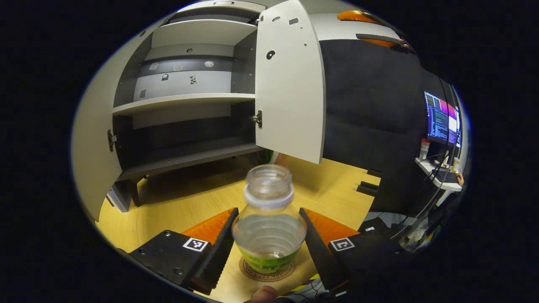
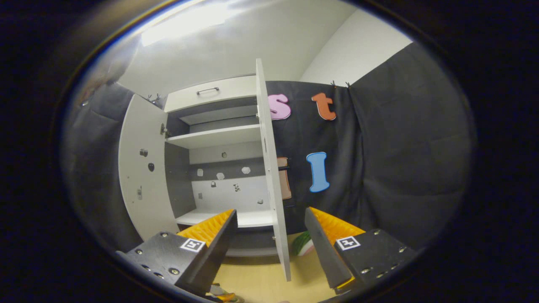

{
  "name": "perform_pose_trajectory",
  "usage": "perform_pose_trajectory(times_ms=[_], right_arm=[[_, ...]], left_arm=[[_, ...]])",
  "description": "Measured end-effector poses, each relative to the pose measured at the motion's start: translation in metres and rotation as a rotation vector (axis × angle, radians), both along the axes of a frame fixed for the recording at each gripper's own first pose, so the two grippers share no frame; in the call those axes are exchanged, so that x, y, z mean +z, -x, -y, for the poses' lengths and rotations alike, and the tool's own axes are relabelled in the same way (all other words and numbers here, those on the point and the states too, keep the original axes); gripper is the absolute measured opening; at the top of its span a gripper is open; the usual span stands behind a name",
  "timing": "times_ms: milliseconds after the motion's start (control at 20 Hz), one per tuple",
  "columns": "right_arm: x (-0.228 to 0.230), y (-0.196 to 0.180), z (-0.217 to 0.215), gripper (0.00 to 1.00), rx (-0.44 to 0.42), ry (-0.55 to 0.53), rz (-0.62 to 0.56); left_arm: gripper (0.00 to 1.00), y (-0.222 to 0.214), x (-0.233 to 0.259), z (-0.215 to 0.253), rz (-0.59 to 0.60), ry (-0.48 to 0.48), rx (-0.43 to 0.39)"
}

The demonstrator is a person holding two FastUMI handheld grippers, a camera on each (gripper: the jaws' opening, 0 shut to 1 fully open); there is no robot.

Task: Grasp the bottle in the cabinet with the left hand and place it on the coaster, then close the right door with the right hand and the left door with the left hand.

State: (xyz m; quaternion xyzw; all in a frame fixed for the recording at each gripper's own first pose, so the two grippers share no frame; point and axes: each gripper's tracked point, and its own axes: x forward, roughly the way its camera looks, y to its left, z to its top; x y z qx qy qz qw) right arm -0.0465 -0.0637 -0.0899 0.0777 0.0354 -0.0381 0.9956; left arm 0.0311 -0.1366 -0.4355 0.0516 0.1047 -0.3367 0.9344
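Note:
A clear bottle (image 1: 269, 227) without a cap and with a green label stands upright on the round coaster (image 1: 252, 274) on the wooden table. My left gripper (image 1: 268, 208) is shut on the bottle, one finger pressing each side of its body. Behind it the cabinet (image 1: 185, 99) is open, with its right door (image 1: 290, 84) and left door (image 1: 90, 168) both swung out. In the right gripper view my right gripper (image 2: 269, 210) is open and holds nothing. It faces the cabinet, with the right door's edge (image 2: 273, 189) farther off and the left door (image 2: 143, 181) wide open.
The cabinet shelves (image 1: 181, 101) are bare. A lit monitor (image 1: 442, 120) and a small white shelf with cables (image 1: 438, 172) stand at the far right. A small green and red object (image 2: 304, 244) lies behind the right door. A fingertip (image 1: 263, 294) shows at the bottom edge.

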Motion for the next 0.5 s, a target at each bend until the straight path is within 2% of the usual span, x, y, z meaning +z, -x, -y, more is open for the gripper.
perform_pose_trajectory(times_ms=[250,300,500], right_arm=[[-0.007,-0.002,0.004,0.97,-0.006,0.012,-0.009],[-0.01,-0.001,0.007,0.97,-0.007,0.019,-0.011],[-0.017,0.009,0.015,0.97,-0.007,0.022,-0.015]], left_arm=[[0.9,-0.002,0.039,-0.003,0.059,-0.019,-0.013],[0.9,0.001,0.045,-0.003,0.037,-0.017,-0.015],[0.9,0.015,0.103,0.004,0.002,0.089,-0.015]])
